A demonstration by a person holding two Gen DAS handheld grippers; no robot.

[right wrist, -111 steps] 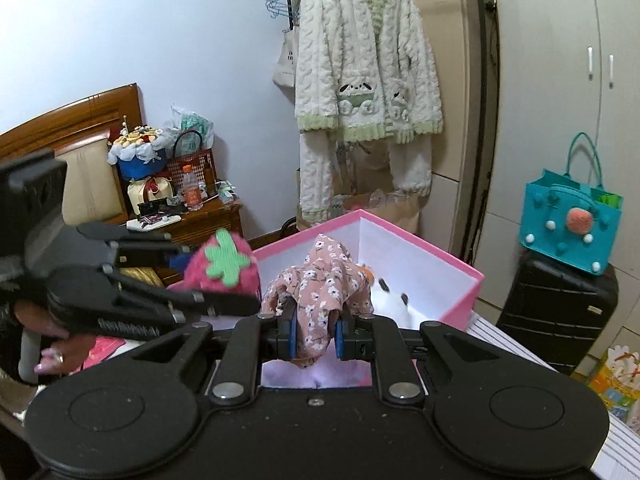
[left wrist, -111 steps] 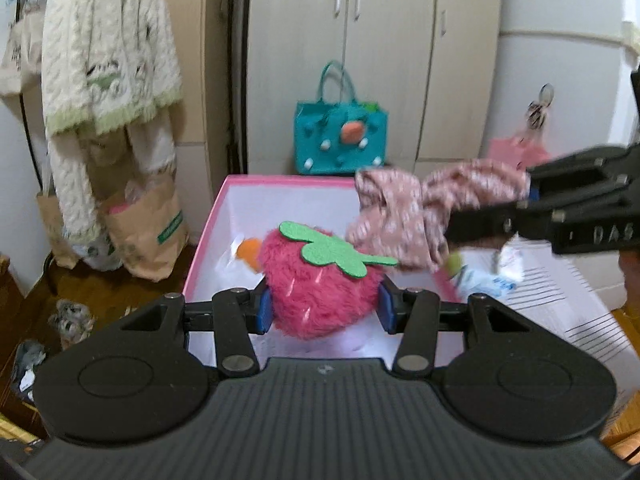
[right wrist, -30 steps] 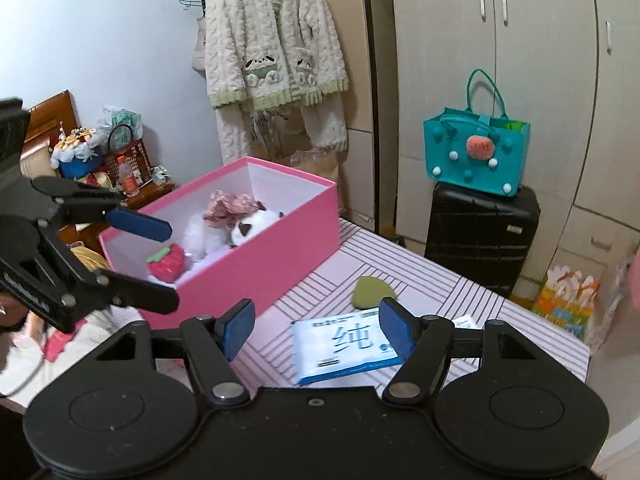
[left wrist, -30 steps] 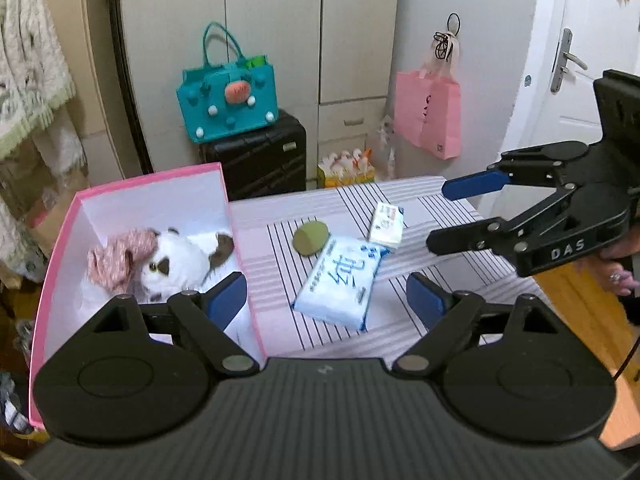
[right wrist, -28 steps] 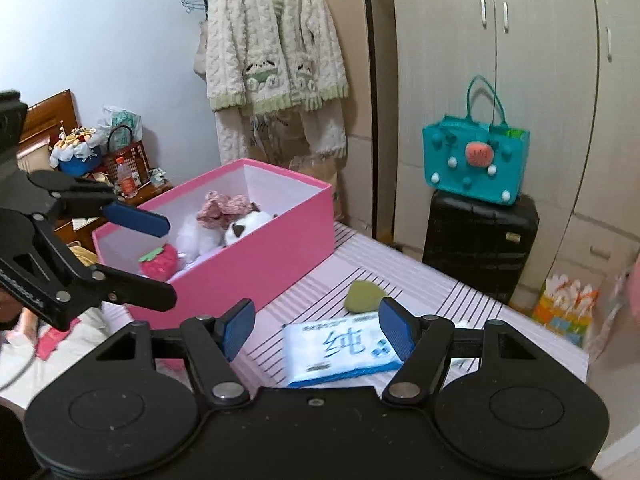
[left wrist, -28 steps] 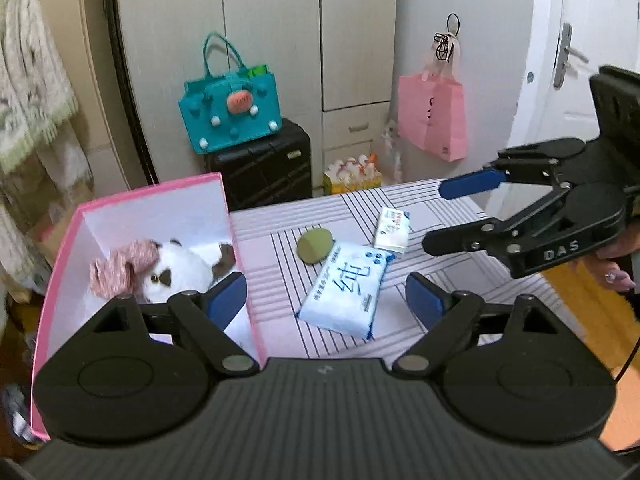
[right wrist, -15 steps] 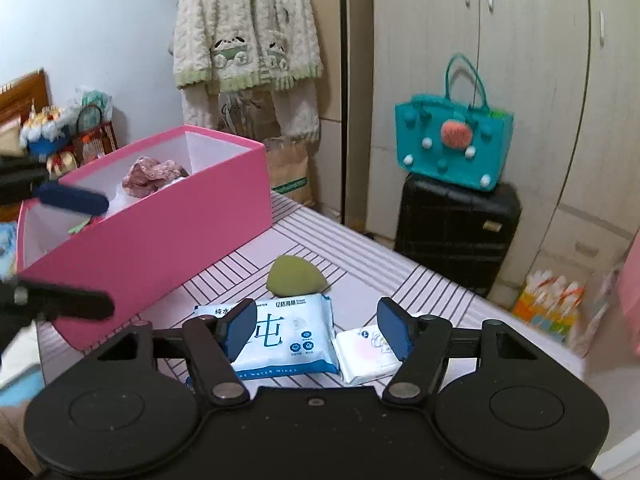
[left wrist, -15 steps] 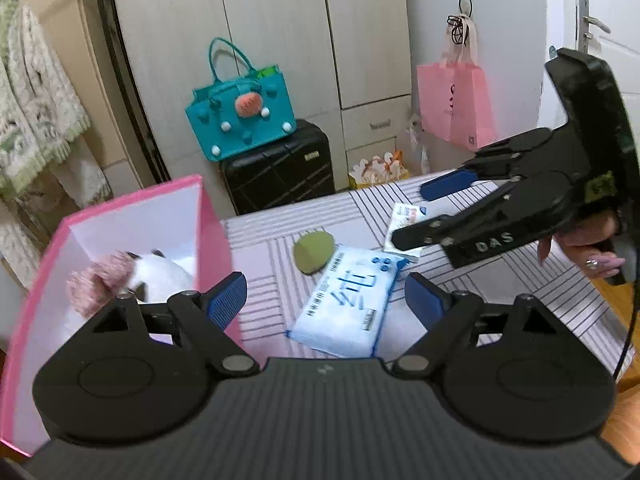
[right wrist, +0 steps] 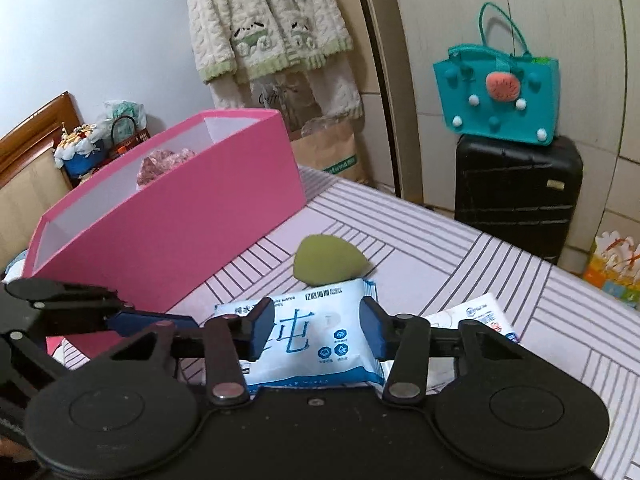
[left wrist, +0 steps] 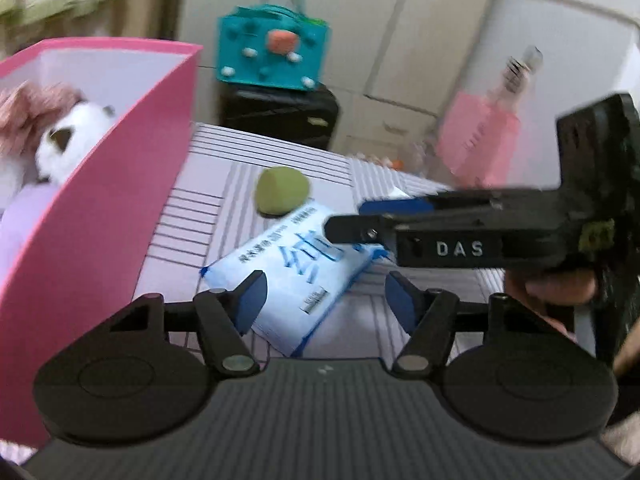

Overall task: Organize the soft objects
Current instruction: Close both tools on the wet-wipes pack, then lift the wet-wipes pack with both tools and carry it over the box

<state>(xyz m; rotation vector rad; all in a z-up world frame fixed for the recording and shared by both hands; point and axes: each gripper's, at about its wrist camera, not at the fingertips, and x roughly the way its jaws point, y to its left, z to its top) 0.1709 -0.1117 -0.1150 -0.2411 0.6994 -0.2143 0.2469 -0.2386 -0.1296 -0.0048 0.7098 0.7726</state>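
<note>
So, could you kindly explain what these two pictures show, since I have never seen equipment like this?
No robot here: a person holds a pair of hand-held tongs in each hand, and a wide-angle camera on each looks forward along its two blue-padded fingers.

The left tongs fill the bottom of the left-hand picture; the right tongs do so in the other, and each view also catches the other pair. Both are open and hold nothing.

On the striped table lie a wet-wipes pack, a green sponge at its far end, and a smaller white packet. The right tongs straddle the wipes pack. The pink box beside them holds a white plush toy and pink floral cloth.
</note>
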